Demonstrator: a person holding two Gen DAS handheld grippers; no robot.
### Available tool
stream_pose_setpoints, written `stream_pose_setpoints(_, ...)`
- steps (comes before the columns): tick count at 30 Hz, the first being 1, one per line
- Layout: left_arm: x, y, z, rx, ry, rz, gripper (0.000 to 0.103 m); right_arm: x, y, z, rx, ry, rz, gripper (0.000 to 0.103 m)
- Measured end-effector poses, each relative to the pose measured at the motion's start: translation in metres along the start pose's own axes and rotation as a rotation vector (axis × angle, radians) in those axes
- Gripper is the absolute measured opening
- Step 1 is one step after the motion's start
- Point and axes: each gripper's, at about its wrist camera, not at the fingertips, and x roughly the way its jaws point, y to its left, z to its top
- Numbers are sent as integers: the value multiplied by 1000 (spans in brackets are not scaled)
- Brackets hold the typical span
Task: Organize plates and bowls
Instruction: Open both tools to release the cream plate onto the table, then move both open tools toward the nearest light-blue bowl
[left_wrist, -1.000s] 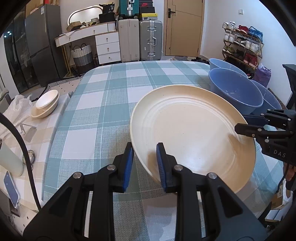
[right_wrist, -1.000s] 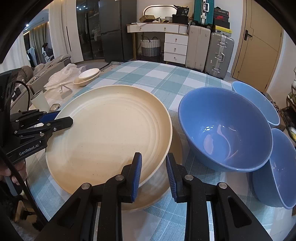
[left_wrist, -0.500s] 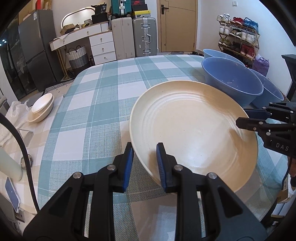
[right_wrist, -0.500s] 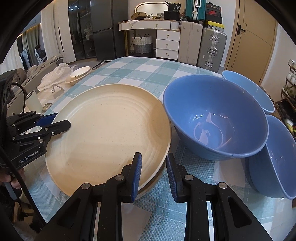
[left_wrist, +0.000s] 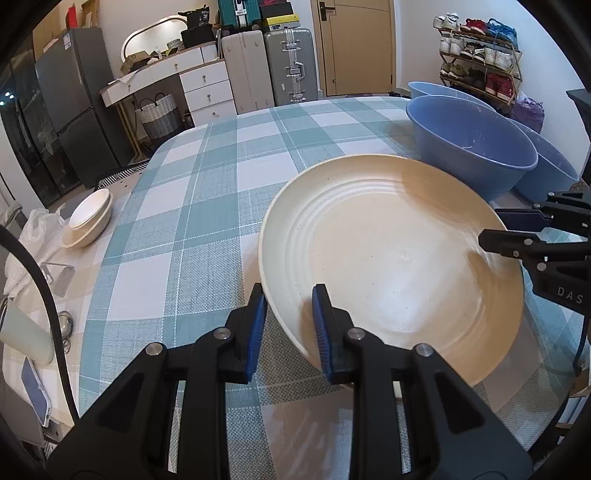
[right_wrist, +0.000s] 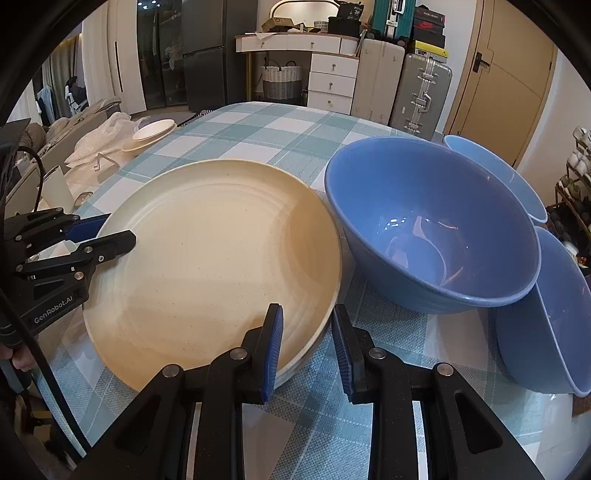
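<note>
A large cream plate (left_wrist: 391, 254) (right_wrist: 218, 258) lies on the checked tablecloth, with the rim of a second cream plate (right_wrist: 314, 347) showing under it. My left gripper (left_wrist: 289, 325) is shut on the plate's near rim. My right gripper (right_wrist: 306, 350) straddles the opposite rim with its jaws slightly apart; its fingers (left_wrist: 517, 232) show at the far edge in the left wrist view. A large blue bowl (right_wrist: 432, 225) (left_wrist: 469, 144) sits against the plate, with two more blue bowls, one behind it (right_wrist: 495, 173) and one beside it (right_wrist: 546, 317).
The checked table (left_wrist: 207, 206) stretches away to the left. A small stack of cream bowls (left_wrist: 90, 218) sits on a side surface past the table's left edge, near a white bag (right_wrist: 99, 136). A phone (left_wrist: 35, 391) and a pale cup (left_wrist: 26, 332) lie there too.
The plate has been lowered onto the other cream plate, next to the blue bowl. The right jaws have widened slightly on the rim.
</note>
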Motion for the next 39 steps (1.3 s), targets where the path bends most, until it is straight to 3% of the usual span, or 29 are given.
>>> stream_pose_setpoints(6,1,-3,0,6,4,-8,29,2,0,-3,2,3,0,28)
stream_pose_setpoints(9,2,-3,2,6,12,-10,33,1,-1,-3,0,11,26,35)
stream_pose_setpoints(13,-1,-1,4,-18,19,-43,40,-2,0,-1,-2,15,72,50)
stream_pose_setpoints(15,-5,1,7,-34,11,-56,54,-5,3,-1,-12,8,74,56)
stream_pose_setpoints(18,-17,6,11,-62,-17,-73,75,-14,4,0,-14,-17,94,75)
stream_pose_setpoints(27,-40,14,31,-115,-16,-123,81,-36,2,1,-14,-44,96,97)
stream_pose_setpoints(32,-50,13,39,-130,-32,-148,101,-52,-9,2,19,-62,128,99)
stream_pose_setpoints(39,-63,2,58,-109,-59,-174,101,-90,-35,10,69,-132,116,100)
